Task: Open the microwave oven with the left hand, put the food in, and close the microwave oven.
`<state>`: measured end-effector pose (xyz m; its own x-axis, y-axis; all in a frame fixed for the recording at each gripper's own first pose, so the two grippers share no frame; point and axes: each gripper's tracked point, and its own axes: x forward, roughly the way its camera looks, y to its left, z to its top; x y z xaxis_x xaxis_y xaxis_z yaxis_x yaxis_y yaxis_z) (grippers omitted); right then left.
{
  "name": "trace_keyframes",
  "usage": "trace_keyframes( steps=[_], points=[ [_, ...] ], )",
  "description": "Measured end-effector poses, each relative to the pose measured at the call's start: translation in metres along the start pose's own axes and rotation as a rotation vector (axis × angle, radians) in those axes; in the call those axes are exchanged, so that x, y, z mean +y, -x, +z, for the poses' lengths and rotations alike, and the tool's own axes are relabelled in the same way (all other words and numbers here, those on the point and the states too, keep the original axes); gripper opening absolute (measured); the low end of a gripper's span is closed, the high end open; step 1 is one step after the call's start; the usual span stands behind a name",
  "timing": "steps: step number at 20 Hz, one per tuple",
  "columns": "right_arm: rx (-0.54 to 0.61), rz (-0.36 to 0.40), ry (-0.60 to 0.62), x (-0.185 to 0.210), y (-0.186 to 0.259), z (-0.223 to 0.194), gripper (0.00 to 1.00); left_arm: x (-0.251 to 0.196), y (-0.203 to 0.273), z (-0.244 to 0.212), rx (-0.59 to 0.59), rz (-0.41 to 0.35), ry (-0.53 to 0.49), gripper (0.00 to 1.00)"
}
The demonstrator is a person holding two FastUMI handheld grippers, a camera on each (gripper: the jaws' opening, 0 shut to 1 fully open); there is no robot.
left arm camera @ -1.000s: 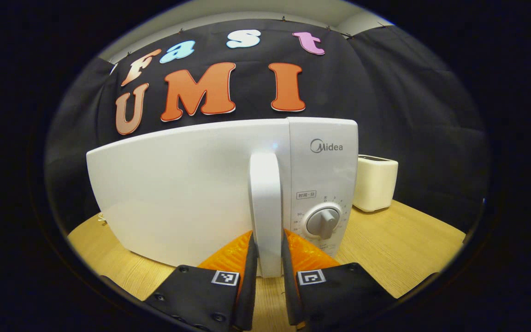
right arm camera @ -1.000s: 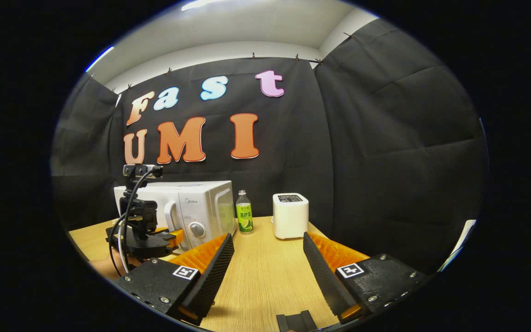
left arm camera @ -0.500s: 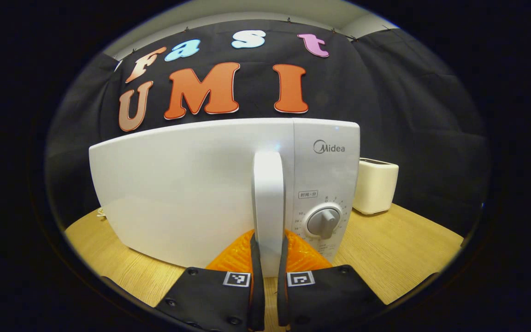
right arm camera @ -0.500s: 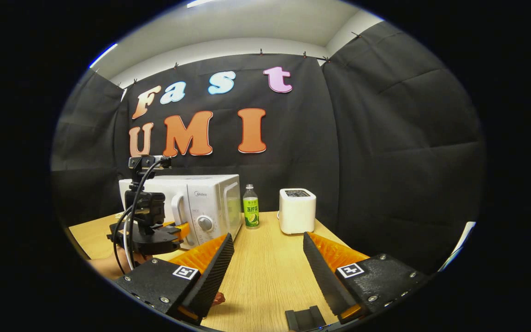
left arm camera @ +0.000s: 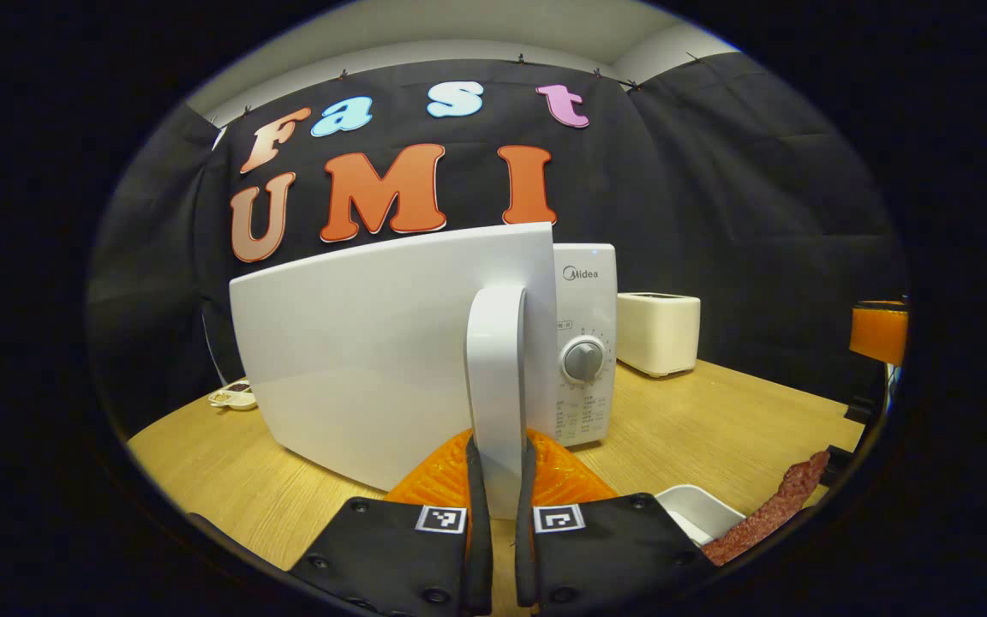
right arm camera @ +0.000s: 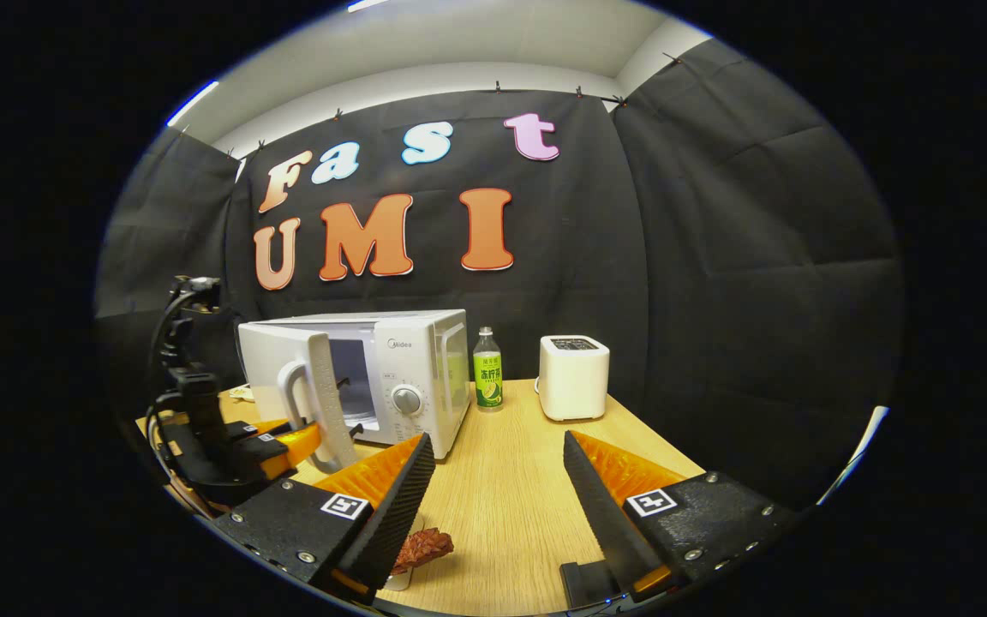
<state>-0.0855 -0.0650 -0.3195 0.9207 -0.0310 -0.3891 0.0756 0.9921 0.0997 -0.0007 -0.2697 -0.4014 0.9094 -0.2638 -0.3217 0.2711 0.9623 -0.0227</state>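
Only right gripper view reveals microwave cavity, bottle.

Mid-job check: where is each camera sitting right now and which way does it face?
Left gripper view: rides the left gripper, facing the microwave's door close up; its own jaws are clamped on the door handle.
Right gripper view: rides the right gripper, set back over the table, facing the booth wall; its own jaws stand open with nothing between them.
Shared: the microwave, its part-open door, the toaster, the food; the right gripper view also shows the left gripper on the handle.
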Motion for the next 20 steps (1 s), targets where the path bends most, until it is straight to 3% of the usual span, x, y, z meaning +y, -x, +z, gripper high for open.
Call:
trace_keyframes(
  steps=[5,17,20],
  points=[
    [0.009,0.014,0.005,0.01,0.005,-0.004,0.94,0.035,0.058,-0.008,-0.004,0.012,-0.001,0.14],
    [0.04,0.023,0.01,0.033,0.018,-0.018,0.94,0.167,0.15,-0.024,-0.027,0.214,-0.023,0.15],
    [0.053,0.027,0.028,0.043,0.02,-0.023,0.94,0.198,0.164,-0.03,-0.018,0.233,0.018,0.15]
  ],
)
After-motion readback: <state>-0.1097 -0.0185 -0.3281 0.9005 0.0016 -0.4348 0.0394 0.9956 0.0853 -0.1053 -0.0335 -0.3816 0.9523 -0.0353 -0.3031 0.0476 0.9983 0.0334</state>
